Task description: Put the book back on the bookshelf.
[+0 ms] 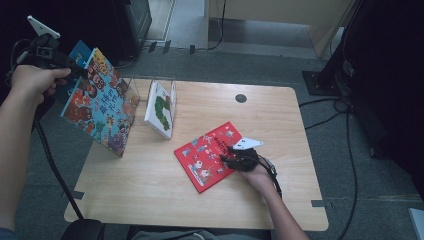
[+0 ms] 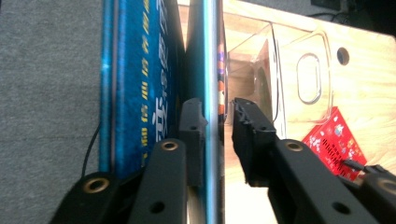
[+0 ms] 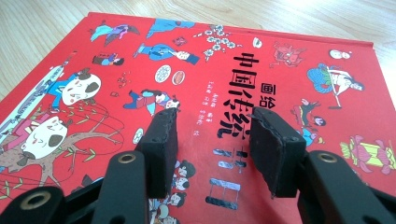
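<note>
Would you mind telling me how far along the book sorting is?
Done: a white book stands in the clear rack. In hand: the left gripper has a blue book between its jaws at the rack's left end, one pad apart from the cover. Left: the red book lies flat on the table, the right gripper open on it.

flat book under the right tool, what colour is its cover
Red, with cartoon figures on the flat hardcover book; clearest in the right gripper view.

Wooden table (image 1: pixel 150 185), red book (image 1: pixel 207 155), clear rack (image 1: pixel 150 95).
</note>
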The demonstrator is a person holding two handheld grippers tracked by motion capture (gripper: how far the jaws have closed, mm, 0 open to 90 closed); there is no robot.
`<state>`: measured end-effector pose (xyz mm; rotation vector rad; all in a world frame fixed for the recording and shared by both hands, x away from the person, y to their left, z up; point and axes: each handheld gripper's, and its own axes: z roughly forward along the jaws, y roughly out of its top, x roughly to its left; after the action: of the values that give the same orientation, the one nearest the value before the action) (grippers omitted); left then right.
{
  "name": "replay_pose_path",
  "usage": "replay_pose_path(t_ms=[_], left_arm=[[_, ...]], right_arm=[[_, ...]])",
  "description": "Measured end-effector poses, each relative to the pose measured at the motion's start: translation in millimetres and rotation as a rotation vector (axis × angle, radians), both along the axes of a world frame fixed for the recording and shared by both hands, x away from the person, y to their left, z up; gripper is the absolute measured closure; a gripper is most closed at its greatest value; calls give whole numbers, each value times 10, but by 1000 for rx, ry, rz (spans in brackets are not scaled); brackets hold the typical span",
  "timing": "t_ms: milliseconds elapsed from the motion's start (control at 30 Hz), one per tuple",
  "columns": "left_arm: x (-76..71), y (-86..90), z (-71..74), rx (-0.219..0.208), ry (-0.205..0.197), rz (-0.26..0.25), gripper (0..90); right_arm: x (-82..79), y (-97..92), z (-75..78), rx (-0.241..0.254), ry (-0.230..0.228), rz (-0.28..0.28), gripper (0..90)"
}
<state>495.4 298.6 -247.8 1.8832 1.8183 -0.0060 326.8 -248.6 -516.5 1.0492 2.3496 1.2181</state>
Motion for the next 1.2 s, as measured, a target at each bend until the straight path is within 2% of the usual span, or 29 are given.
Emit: replay_pose_path(t_ms=[67, 133, 267, 333, 367, 400, 500, 700, 833, 933, 1033, 1133, 1200], left_arm=[[-11, 4, 11, 16, 5, 5, 710], [-27, 25, 35, 7, 14, 5, 692], [-86, 43, 131, 16, -17, -2, 675], [-129, 72, 197, -58, -38, -7, 663], [-154, 70, 229, -57, -45, -8, 663], [-179, 43, 253, -37, -43, -24, 663], [-231, -42, 260, -21, -42, -54, 635], [-350, -291, 162, -44, -41, -118, 575], [-426, -451, 99, -24, -38, -166, 556], [-479, -534, 55, -43, -50, -186, 547], [-529, -594, -34, -83, -53, -206, 541], [-574, -673, -160, -56, -55, -230, 546], [-607, -730, -253, -52, -50, -245, 544]], right_arm=[[3, -2, 1, 5, 5, -2, 520], [12, -5, -1, 7, 3, 1, 520], [24, -16, 1, 19, 14, 0, 518], [24, -19, 2, 21, 16, -2, 517], [24, -19, 2, 21, 16, -2, 517], [25, -20, 2, 23, 18, -1, 517], [32, -26, 6, 28, 26, 1, 517], [38, -37, 18, 29, 40, 2, 511], [41, -56, 25, 42, 59, -4, 507], [46, -65, 31, 43, 67, -10, 506], [40, -85, 45, 36, 76, -13, 491], [16, -100, 66, 23, 94, -18, 479], [3, -116, 72, 8, 90, -11, 478]])
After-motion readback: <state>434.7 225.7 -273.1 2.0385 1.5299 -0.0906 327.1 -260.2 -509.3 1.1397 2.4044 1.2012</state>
